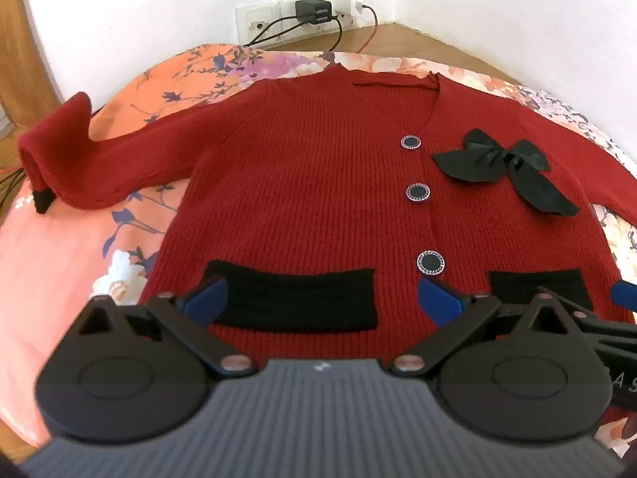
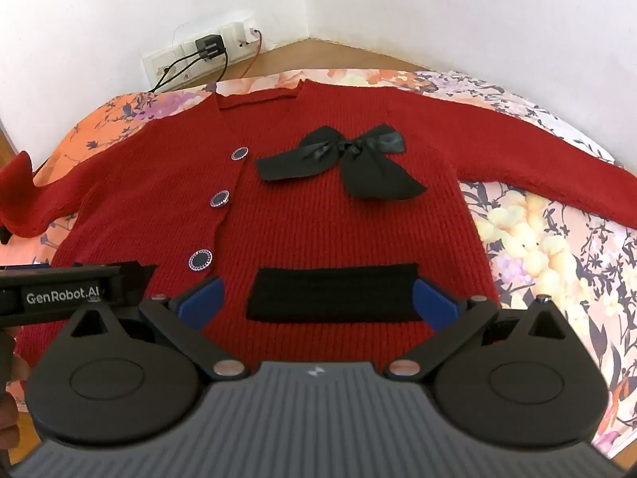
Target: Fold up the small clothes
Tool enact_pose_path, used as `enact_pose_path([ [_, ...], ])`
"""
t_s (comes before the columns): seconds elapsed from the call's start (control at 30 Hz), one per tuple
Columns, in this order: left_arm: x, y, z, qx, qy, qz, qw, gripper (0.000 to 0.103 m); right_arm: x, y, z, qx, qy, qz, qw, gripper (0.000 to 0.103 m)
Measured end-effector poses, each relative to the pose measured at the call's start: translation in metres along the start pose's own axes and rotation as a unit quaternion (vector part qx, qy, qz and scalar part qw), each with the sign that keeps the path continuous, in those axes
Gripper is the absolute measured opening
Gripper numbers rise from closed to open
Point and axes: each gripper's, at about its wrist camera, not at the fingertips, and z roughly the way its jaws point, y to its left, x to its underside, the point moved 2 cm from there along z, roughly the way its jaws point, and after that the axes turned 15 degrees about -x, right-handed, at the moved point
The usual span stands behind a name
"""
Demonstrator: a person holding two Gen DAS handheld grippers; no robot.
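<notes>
Left wrist view: rides the left hand-held gripper (image 1: 322, 298), tilted down, close over the red cardigan (image 1: 302, 183) on the floral bed sheet (image 1: 59, 263).
Right wrist view: rides the right hand-held gripper (image 2: 316, 298), same tilt, close.
Facing: both toward the wall sockets (image 1: 298, 12) at 12 o'clock.
Shared: cardigan front, bow (image 2: 338, 163), buttons (image 1: 418, 192); the right gripper shows at 3 o'clock in the left view.

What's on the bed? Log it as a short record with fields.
garment: red cardigan, laid flat, front up
trim: black bow, three buttons, two black pockets
surface: floral sheet
left sleeve end: bunched at the sheet's edge
left gripper: open, over a pocket
right gripper: open, over the other pocket
fold: not begun
</notes>
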Motion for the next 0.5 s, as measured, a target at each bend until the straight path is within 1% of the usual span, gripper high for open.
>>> enact_pose_path([
  [0.2, 0.0001, 0.001, -0.002, -0.001, -0.003, -0.002, 1.0, 0.103, 0.0003, 0.0001, -0.0005, 0.001, -0.001, 0.0, 1.0, 0.103],
  [0.43, 0.0079, -0.0012, 0.0007, 0.0, -0.005, 0.002, 1.0, 0.103, -0.0012, 0.0032, -0.004, 0.003, -0.001, 0.0, 1.0, 0.103],
  [0.5, 0.004, 0.0018, 0.0006, 0.004, -0.001, 0.006, 1.0, 0.103, 0.0002, 0.0037, -0.0043, 0.005, -0.001, 0.001, 1.0, 0.103],
])
